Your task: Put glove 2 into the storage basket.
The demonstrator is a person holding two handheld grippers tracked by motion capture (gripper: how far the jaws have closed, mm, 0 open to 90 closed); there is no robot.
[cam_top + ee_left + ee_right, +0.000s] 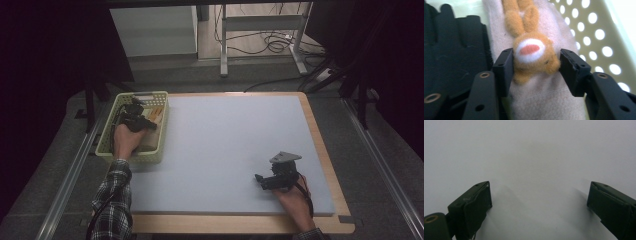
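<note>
Left tongs [535, 65] are squeezing the orange plush rabbit [531, 50] inside the basket [112, 142]; lifting out is pending. Right of the basket, right tongs [261, 181] are gaping empty.

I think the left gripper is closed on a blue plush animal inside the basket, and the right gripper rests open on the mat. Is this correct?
Not quite: the plush animal is orange, not blue, as the left gripper view shows. The rest holds: the left gripper is closed on it inside the basket, and the right gripper rests open on the mat.
</note>
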